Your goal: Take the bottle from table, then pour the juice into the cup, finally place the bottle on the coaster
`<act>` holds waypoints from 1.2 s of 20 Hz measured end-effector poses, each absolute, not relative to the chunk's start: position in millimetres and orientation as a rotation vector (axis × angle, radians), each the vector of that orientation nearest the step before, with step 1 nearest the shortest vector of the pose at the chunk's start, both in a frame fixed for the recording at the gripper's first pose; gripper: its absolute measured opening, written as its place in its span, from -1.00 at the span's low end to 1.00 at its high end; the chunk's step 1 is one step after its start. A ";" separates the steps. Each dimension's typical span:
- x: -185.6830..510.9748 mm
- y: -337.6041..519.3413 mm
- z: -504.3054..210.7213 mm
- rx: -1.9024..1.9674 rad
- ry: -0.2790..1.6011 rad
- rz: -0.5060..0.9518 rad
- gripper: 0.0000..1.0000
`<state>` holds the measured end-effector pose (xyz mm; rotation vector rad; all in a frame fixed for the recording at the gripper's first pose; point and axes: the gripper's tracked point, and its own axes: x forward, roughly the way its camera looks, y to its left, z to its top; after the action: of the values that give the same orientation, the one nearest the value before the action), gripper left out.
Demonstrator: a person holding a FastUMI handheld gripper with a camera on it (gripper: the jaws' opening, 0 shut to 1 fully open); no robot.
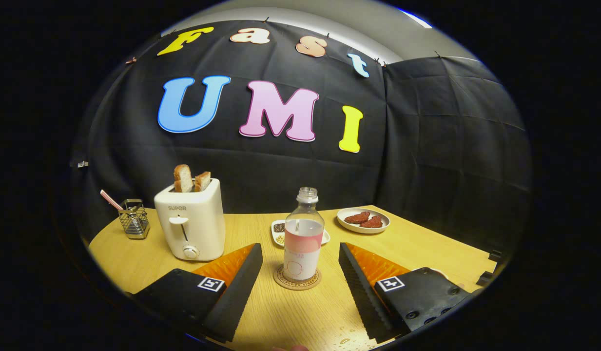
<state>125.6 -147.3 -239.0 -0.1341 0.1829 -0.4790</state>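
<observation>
A clear plastic bottle (304, 234) with a pink and white label and no cap stands upright on a round cork coaster (297, 280). Pale liquid fills about its lower two thirds. My gripper (300, 256) is open, with one finger on each side of the bottle and a clear gap between each finger and the bottle. The bottle sits just ahead of the fingertips. A pale curved rim (429, 269) peeks out behind the right finger; I cannot tell whether it is the cup.
A white toaster (190, 222) holding two bread slices stands at the left. A wire holder (133, 218) with a striped straw is further left. Behind the bottle sit a small seed dish (280, 231) and a plate (363, 220) of red pieces. Water drops (346, 339) lie near me.
</observation>
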 end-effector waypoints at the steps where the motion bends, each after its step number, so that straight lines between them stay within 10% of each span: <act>1: 119.4 -145.1 -230.7 -0.132 0.174 -0.471 0.95; 24: 25.8 -97.1 -98.3 -0.063 0.146 -0.133 0.95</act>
<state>25.8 -97.1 -98.3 -0.0633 0.1460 -0.1332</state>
